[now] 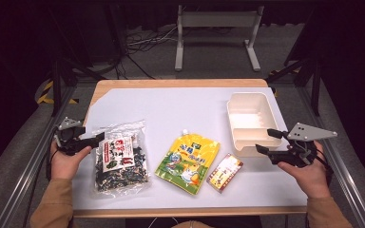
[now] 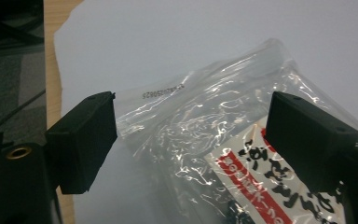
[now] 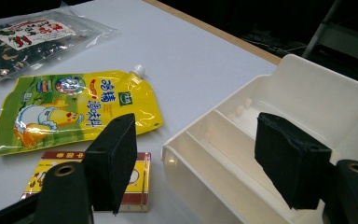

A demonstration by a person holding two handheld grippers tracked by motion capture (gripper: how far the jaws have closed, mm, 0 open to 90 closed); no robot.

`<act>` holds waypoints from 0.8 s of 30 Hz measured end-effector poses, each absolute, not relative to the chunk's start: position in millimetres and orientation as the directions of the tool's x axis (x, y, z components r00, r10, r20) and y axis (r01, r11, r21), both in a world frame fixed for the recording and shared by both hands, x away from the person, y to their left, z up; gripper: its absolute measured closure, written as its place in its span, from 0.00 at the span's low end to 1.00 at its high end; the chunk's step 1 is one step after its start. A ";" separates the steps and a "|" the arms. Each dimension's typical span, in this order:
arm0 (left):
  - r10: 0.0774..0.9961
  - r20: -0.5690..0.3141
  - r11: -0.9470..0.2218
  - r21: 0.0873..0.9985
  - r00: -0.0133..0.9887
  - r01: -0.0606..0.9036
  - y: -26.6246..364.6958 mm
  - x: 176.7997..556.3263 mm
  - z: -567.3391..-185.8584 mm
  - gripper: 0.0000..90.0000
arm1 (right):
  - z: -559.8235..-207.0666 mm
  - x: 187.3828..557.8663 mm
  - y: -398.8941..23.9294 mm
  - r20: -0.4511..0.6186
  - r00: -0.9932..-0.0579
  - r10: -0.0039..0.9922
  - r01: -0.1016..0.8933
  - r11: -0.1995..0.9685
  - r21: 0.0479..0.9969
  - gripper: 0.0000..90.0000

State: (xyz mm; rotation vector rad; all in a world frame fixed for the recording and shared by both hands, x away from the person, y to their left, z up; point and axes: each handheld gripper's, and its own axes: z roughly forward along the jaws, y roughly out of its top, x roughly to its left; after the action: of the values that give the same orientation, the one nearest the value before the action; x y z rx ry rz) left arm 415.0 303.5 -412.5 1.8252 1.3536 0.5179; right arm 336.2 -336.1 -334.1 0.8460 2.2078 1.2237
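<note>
Nothing is packed yet: tray [image 1: 272,108] at two o'clock is empty; wide left gripper [image 1: 96,138] frames the seaweed bag [image 1: 120,159]; right gripper [image 1: 268,141] gapes, holding nothing.

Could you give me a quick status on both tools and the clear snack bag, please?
Left tool open, straddling the clear snack bag's corner, not gripping. Right tool open, empty, at the white tray. Nothing blocking.

Bright table, dark surround; glare on clear bag [image 2: 205,135] — jaws blurred.

A yellow spouted pouch [image 1: 188,163] lies on the white table [image 1: 180,109], just left of a small red-and-yellow box [image 1: 225,172].
</note>
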 end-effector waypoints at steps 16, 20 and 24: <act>0.939 -0.177 -0.050 0.780 0.295 0.624 319.7 443.6 -426.9 0.23 | -341.8 328.9 -338.1 -0.100 -0.688 0.719 0.311 0.417 0.854 0.32; 0.940 -0.163 -0.063 0.778 0.299 0.625 319.9 452.2 -429.5 0.23 | -343.8 327.2 -338.1 -0.101 -0.686 0.720 0.317 0.420 0.850 0.32; 0.941 -0.158 -0.065 0.783 0.298 0.619 321.9 459.2 -432.1 0.25 | -345.5 325.9 -338.1 -0.103 -0.686 0.720 0.317 0.423 0.849 0.33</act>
State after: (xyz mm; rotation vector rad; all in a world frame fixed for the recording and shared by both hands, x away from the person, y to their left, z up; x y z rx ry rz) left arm 459.2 321.9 -432.1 1.7749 1.4097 0.5140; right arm 325.9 -338.1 -345.5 0.8784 2.2264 1.1842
